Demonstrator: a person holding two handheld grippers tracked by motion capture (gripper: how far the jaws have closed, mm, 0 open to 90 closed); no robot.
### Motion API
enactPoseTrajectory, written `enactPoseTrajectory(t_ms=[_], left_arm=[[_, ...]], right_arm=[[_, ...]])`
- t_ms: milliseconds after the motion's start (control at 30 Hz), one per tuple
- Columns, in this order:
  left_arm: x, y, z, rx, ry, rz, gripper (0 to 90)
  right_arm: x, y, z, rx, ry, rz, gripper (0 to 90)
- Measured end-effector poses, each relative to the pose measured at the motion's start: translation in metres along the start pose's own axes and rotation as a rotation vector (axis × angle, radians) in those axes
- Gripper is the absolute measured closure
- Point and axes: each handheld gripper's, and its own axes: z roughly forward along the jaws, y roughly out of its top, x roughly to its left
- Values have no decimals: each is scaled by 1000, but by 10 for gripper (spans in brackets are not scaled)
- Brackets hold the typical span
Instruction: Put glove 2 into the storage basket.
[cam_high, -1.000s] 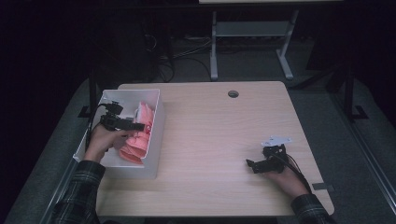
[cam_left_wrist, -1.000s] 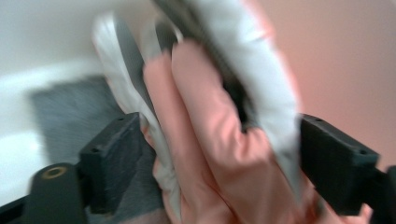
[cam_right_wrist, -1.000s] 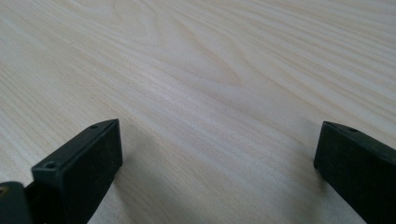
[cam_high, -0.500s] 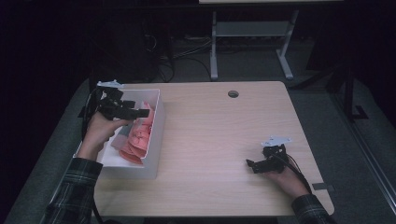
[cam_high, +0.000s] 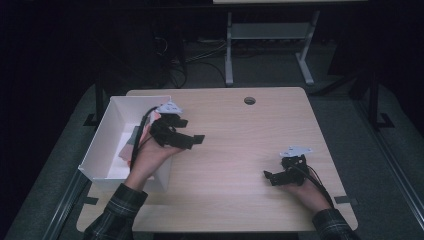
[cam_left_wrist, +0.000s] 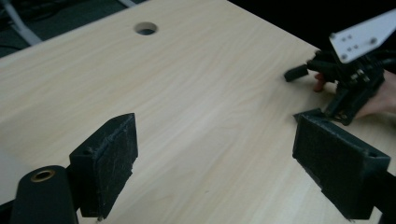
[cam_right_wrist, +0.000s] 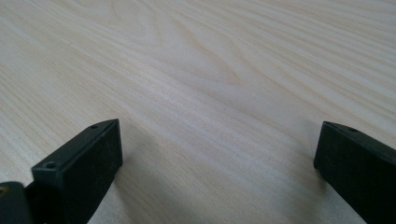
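Standing by the pale wooden table, the right gripper sits low near the front edge, jaws spread wide with nothing in them. Further back, the white open plastic bin at the left edge holds pink flat packets (partly hidden by the hand). The left gripper hovers just right of the bin, jaws wide apart, empty, pointing across the table.

A light wood-grain table with rounded corners stands on dark flooring, a round cable hole near its far edge. A white open box holding pink items sits at the table's left edge.
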Motion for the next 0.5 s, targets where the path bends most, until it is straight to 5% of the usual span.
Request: enactPoseTrajectory(t_ms=[300, 500], left_arm=[[-35, -20, 51, 58, -46, 49, 134], [-43, -35, 74, 117, -69, 75, 134]], right_arm=[[0, 0, 0, -1, 0, -1, 5], [0, 0, 0, -1, 0, -1, 6]])
